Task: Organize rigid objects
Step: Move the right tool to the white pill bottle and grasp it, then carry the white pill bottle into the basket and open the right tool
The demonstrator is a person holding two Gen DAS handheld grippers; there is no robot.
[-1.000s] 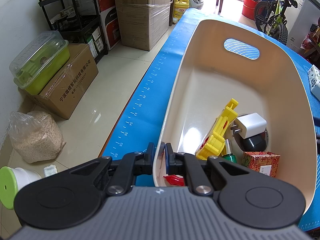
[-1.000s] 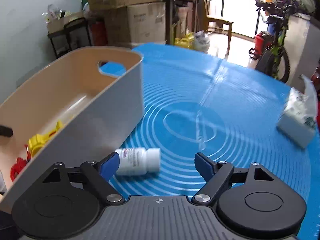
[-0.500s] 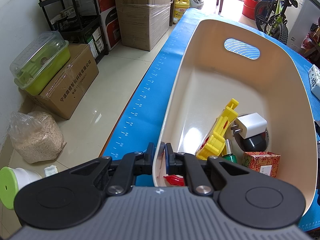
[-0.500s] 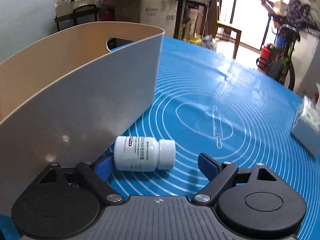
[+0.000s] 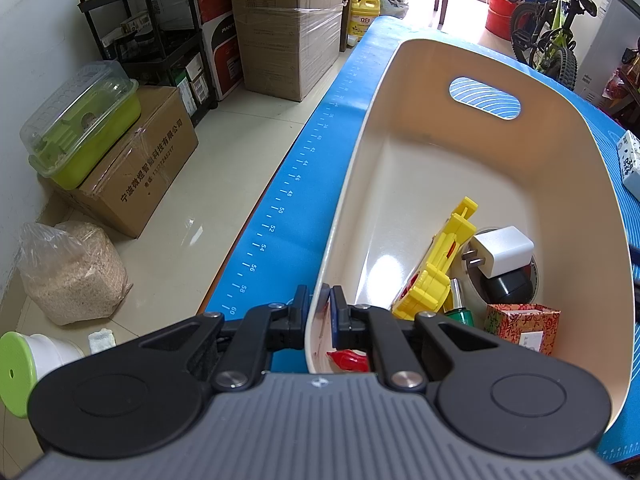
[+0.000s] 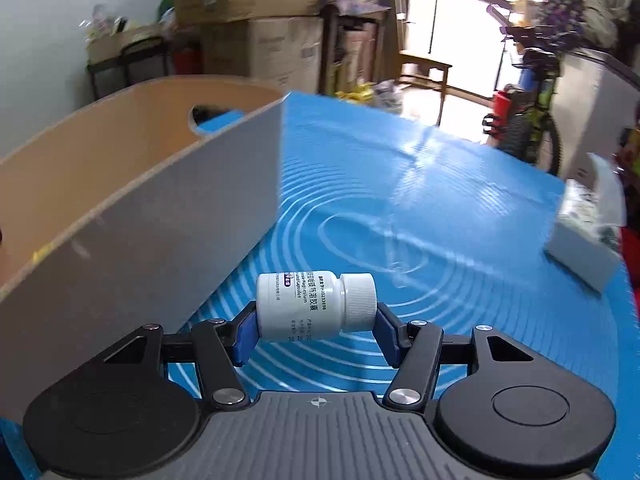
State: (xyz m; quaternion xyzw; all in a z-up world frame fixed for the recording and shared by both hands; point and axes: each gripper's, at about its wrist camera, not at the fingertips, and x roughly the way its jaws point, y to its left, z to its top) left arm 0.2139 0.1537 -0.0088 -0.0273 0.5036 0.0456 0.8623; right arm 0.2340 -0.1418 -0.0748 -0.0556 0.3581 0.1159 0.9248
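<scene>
My left gripper (image 5: 320,304) is shut on the near rim of a cream plastic bin (image 5: 404,168) on the blue mat. The bin holds a yellow toy (image 5: 440,256), a white charger plug (image 5: 502,250), a black round object (image 5: 510,286), a green bottle (image 5: 460,312), a red patterned box (image 5: 520,326) and a red piece (image 5: 346,358). My right gripper (image 6: 316,320) is shut on a white pill bottle (image 6: 308,304), held sideways and lifted above the mat, just right of the bin's grey outer wall (image 6: 160,240).
A white tissue pack (image 6: 584,240) lies on the blue mat (image 6: 440,184) at the right. Left of the table are the floor, cardboard boxes (image 5: 136,164), a black shelf and a bag of grain (image 5: 72,272). A bicycle (image 5: 552,36) stands behind the table.
My right gripper has closed on the pill bottle and lifted it off the mat. The left gripper and the bin have not moved.
</scene>
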